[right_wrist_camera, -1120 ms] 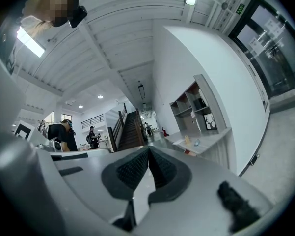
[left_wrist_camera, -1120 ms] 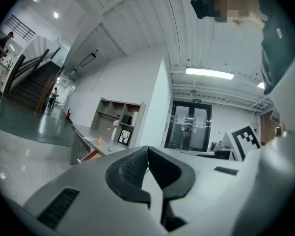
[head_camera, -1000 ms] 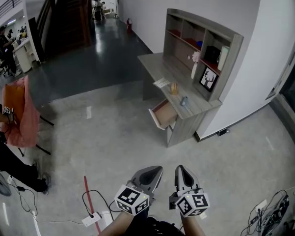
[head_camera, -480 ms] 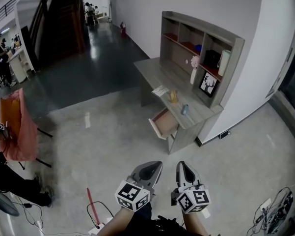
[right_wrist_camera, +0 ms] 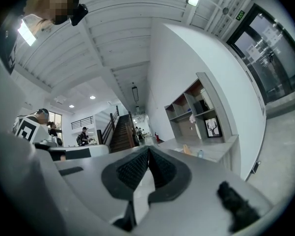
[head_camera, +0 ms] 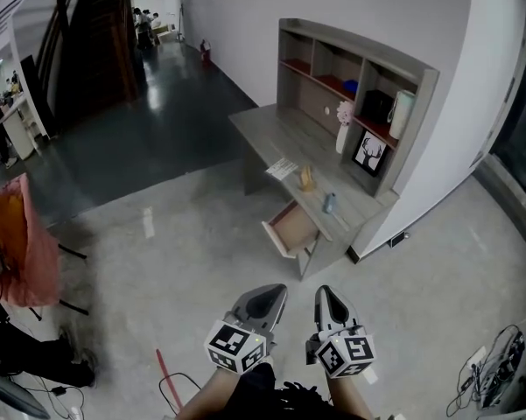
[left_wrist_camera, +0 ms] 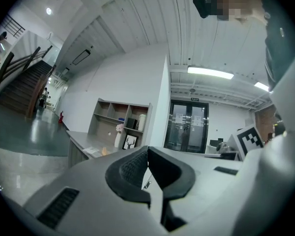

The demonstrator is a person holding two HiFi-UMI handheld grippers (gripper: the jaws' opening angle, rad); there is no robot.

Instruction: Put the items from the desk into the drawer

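A grey desk (head_camera: pixel 271 138) with a shelf unit stands ahead against the white wall, well away from me. On its top lie a sheet of paper (head_camera: pixel 284 168), a small orange item (head_camera: pixel 308 178) and a small blue bottle (head_camera: pixel 329 202). Its drawer (head_camera: pixel 291 228) is pulled open and looks empty. My left gripper (head_camera: pixel 277 290) and right gripper (head_camera: pixel 322 292) are side by side at the bottom of the head view, pointing level at the desk, both shut with nothing in them. The left gripper view has the closed jaws (left_wrist_camera: pixel 147 149) before the desk (left_wrist_camera: pixel 81 137); the right gripper (right_wrist_camera: pixel 148 148) does likewise.
The shelf unit holds a deer picture (head_camera: pixel 368 150), a white vase (head_camera: pixel 342 134), a black box and a white cylinder (head_camera: pixel 400 112). An orange chair (head_camera: pixel 17 234) stands at left, a red stick (head_camera: pixel 169 381) lies on the floor, and cables (head_camera: pixel 490 374) lie at bottom right.
Both grippers have been carried forward together towards the desk, which now looks a little nearer. The orange chair has slid back towards the left edge. The jaws stay closed.
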